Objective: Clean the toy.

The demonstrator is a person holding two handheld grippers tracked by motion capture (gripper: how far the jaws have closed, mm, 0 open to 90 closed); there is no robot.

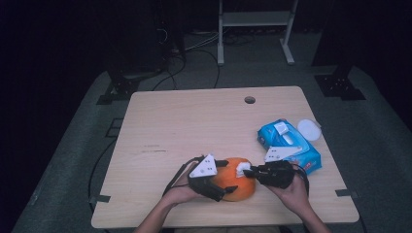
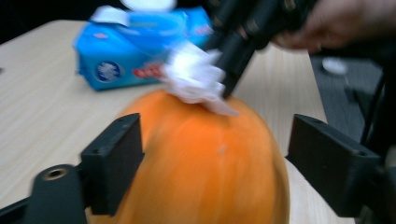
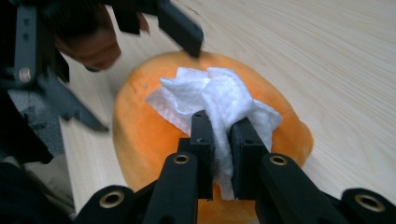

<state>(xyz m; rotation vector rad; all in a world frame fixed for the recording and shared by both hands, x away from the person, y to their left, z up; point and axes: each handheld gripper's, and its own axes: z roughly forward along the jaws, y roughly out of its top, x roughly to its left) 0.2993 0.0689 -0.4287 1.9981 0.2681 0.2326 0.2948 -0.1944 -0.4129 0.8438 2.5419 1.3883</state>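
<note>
Wipe (image 3: 219,100) sits pinched in the right gripper (image 3: 223,135), pressed on top of the orange pumpkin (image 1: 236,185) near the table's (image 1: 194,121) front edge, while the left gripper (image 1: 214,187) straddles it, jaws wide.

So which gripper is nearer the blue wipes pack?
Right. The right gripper is at the orange ball's near side to the pack; the left gripper straddles the ball farther away.

A round orange pumpkin (image 1: 236,185) sits near the table's front edge, a crumpled white wipe (image 3: 219,100) pressed on top.
</note>
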